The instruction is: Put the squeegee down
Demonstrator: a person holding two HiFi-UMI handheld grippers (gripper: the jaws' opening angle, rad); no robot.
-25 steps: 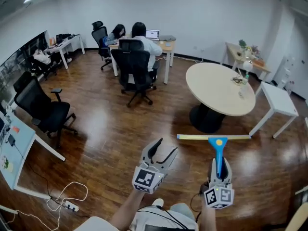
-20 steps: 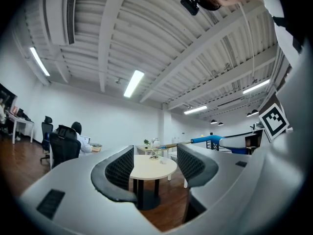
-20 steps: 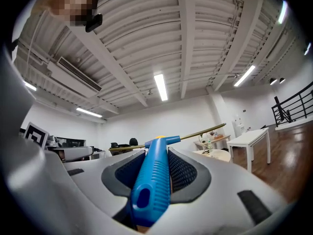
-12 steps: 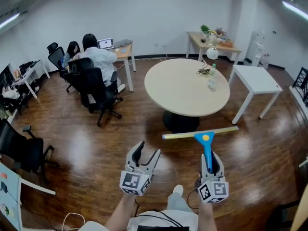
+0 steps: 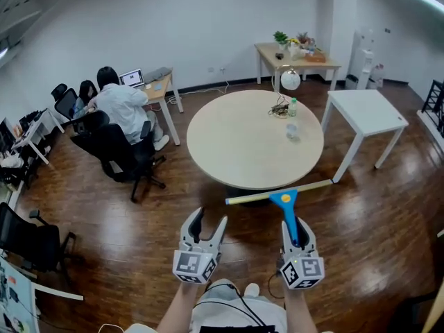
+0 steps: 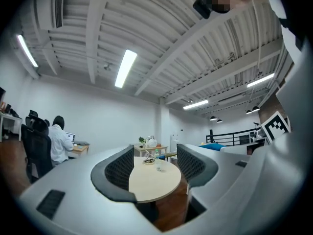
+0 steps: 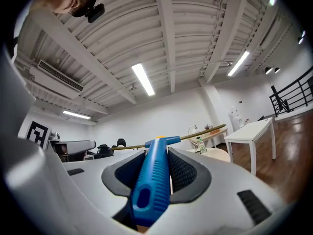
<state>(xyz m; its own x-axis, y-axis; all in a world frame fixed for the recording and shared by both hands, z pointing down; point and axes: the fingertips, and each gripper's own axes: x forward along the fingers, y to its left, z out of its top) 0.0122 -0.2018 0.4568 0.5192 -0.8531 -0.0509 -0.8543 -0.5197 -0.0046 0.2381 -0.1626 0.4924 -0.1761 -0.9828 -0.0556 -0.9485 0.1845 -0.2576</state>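
My right gripper [image 5: 291,222] [image 7: 155,164] is shut on the blue handle of the squeegee [image 5: 286,209] [image 7: 152,177]. The squeegee's long yellowish blade [image 5: 277,192] lies crosswise in front of the jaws, just at the near edge of the round beige table [image 5: 236,151]. In the right gripper view the blade [image 7: 205,130] runs across above the jaws. To the left, my left gripper [image 5: 205,229] [image 6: 155,166] stands open and holds nothing. It points level at the round table [image 6: 154,180].
On the round table's far side stand a small bottle [image 5: 292,107], a glass [image 5: 292,130] and a tangle of cable [image 5: 278,109]. A white square table [image 5: 368,113] stands at the right. People sit at a desk [image 5: 156,87] with office chairs [image 5: 111,151] at the left. A side table with plants [image 5: 295,50] is by the far wall.
Both grippers have travelled across the room toward the round table, which has come from the right of the view to straight ahead. The squeegee stays gripped in the right gripper.
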